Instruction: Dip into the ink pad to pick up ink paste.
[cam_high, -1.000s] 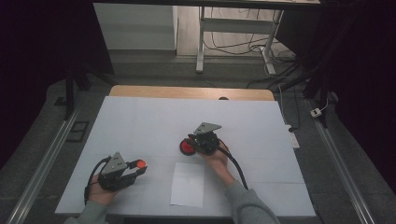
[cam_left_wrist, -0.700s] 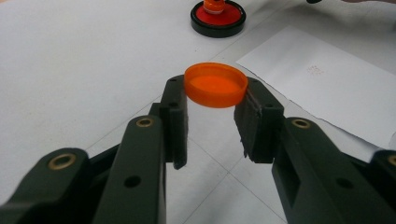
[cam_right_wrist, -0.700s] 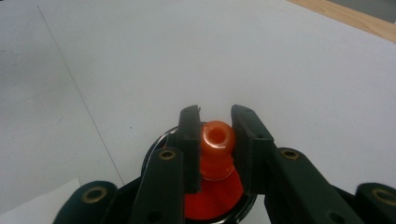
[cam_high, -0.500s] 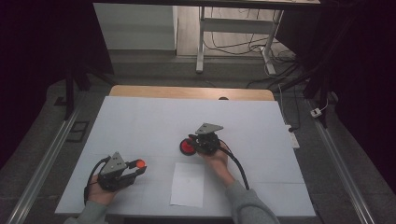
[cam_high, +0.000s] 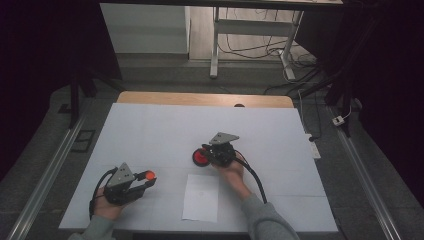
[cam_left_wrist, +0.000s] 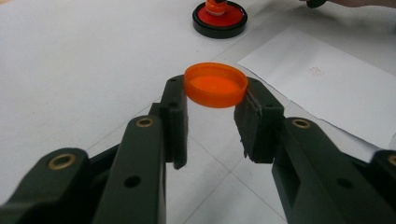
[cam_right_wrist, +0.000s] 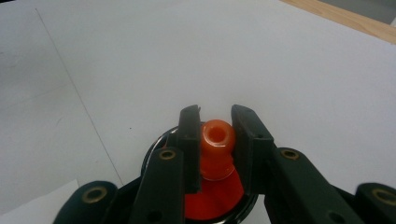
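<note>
The left gripper (cam_high: 142, 181) near the table's (cam_high: 150, 125) front left corner has its jaws clamped on the orange lid (cam_left_wrist: 215, 85). The right gripper (cam_high: 212, 156), mid-table, squeezes the orange stamp (cam_right_wrist: 217, 140) on its red ink pad (cam_high: 201, 157). The lid sits at the jaw tips and could slip out. Pulling the stamp crooked might drag the pad and smear the paper (cam_high: 201, 197).

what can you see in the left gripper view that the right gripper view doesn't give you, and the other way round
Left gripper view: the left tongs clamp an orange cap, with a sheet of paper off to the right.

Right gripper view: the right tongs grip an orange stamp handle from close up, and the wooden table edge runs along the far side.

Both: the red ink pad in its black tray and the white table cover.
</note>
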